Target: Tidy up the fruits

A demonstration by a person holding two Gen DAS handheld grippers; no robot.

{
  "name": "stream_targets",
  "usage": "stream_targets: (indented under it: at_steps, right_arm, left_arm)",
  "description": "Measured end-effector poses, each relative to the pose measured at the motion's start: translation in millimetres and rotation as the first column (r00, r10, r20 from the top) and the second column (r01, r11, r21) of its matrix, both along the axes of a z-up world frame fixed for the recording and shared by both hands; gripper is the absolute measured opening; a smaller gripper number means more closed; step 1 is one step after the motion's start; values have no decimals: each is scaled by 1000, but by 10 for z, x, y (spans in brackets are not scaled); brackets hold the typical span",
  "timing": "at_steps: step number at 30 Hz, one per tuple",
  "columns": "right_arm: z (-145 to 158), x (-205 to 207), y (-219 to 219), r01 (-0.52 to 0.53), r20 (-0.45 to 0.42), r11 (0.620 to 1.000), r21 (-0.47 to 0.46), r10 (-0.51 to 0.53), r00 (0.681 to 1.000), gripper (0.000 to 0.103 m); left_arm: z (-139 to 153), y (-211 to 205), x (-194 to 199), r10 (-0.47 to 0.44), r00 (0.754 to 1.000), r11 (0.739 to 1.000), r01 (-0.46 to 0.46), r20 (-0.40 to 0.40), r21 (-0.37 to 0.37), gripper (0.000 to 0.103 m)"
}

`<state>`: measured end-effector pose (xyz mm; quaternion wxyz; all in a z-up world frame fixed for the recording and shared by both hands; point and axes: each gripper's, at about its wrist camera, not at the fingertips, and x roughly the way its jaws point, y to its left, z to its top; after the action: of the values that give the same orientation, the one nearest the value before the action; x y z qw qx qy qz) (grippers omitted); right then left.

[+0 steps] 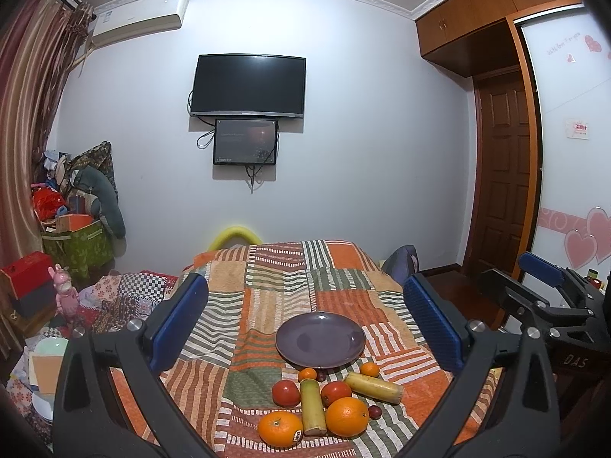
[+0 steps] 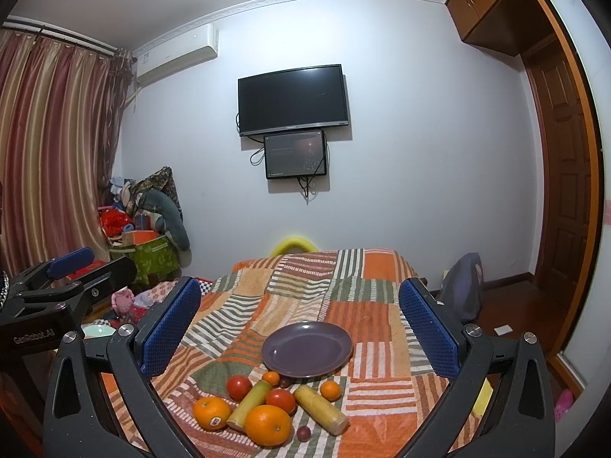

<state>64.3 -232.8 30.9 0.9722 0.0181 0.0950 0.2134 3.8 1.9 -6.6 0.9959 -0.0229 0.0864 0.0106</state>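
Both claws, left gripper (image 1: 305, 316) and right gripper (image 2: 299, 324), gape empty; glossy oranges (image 1: 346, 416), red tomatoes (image 1: 285, 393) beside bare purple plate (image 1: 320, 339).

You faced a pale wall (image 1: 362, 133) carrying a dark television (image 1: 248, 86) with a smaller screen (image 1: 245, 141) just beneath it, cables dangling. An air conditioner (image 1: 141, 17) sat high beside striped reddish curtains (image 2: 53, 152). A wooden door (image 1: 504, 175) and overhead cabinets (image 1: 488, 4) stood to your right, and a green storage box (image 1: 78, 248), piled with clutter, filled the left corner.
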Motion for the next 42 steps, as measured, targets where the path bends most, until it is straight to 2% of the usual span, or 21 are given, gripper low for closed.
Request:
stream_targets:
  at_steps: [16,18,20,23,27,32,34,38,42]
  right_arm:
    - [-36,30,21,-22,-3,1000,-10,22,1000,102]
    - [-60,58,48,-37,-16,999,-25,36,999,97]
    - [-84,85,57,-45,-29,998,-39,44,999,89]
    - [-141,149,71,-59,-60,997,-58,55,997,86]
    - [-243,261,47,-78,-121,994,-73,69,990,76]
    - [-401,415,13,-102,-220,992,-77,83,972,65]
    - [-475,496,13,-114,-261,989,-93,86,961,57]
    - [-625,624,42,-156,-336,981,-116,109,936,56]
    - [-802,680,120,-193,-395,969,-157,117,911,56]
  left_arm:
    - [-39,-9,49,-41,999,999,41,-16,-6,102]
    - [-50,-7,69,-41,999,999,41,-28,6,94]
    - [-74,0,136,-42,997,999,43,-59,19,81]
    - [-131,48,233,-58,993,998,60,-106,8,72]
    - [-222,124,343,-46,986,999,50,-162,16,65]
    - [-377,285,514,-37,966,999,43,-254,19,58]
    - [-458,358,582,-18,957,999,30,-288,35,56]
    - [-657,519,722,2,930,999,16,-367,48,56]
    - [-887,652,884,-6,891,999,28,-455,43,56]
